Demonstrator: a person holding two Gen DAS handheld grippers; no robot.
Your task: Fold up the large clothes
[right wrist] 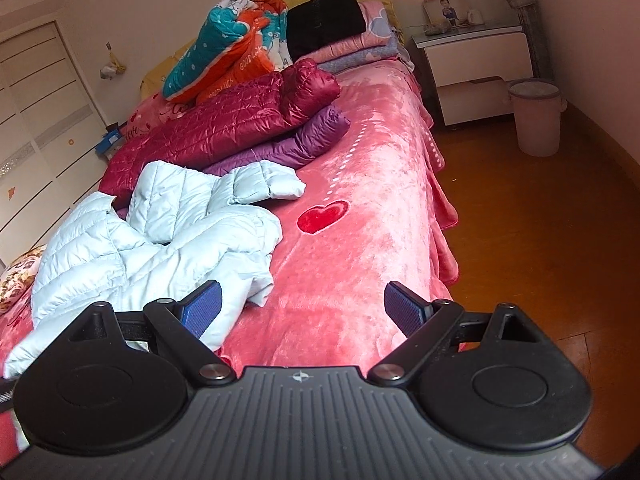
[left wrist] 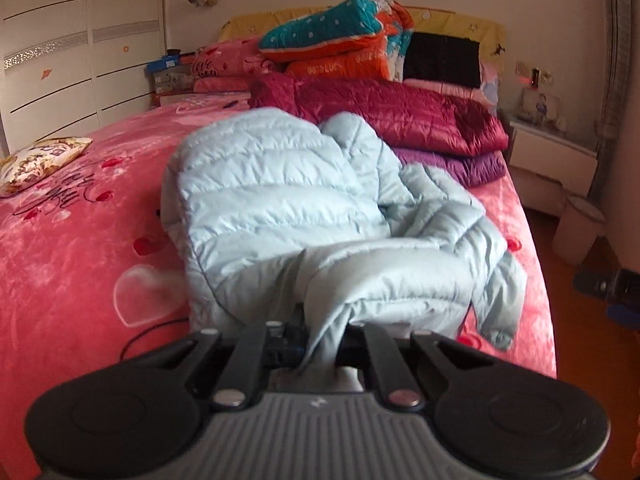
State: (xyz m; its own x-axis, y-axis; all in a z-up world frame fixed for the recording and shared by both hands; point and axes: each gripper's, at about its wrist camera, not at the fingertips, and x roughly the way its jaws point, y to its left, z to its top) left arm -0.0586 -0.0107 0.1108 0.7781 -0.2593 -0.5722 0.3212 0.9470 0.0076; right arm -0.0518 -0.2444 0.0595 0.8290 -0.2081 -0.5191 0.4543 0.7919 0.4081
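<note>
On the pink bed (left wrist: pixel 72 248), the pale blue puffer jacket (left wrist: pixel 280 200) lies crumpled, its slippery hem seemingly only thinly pinched by the left gripper (left wrist: pixel 320 344) at six o'clock, so it may slide free, while the right gripper (right wrist: pixel 302 308) gapes empty.

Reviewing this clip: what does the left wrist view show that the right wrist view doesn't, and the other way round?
Left wrist only: the left gripper shut on the light blue jacket, and black cable on the blanket. Right wrist only: the right gripper open with nothing between its pads, and the white mug on the nightstand. Both: the jacket, the maroon quilted jacket, the pink blanket and the bin.
</note>
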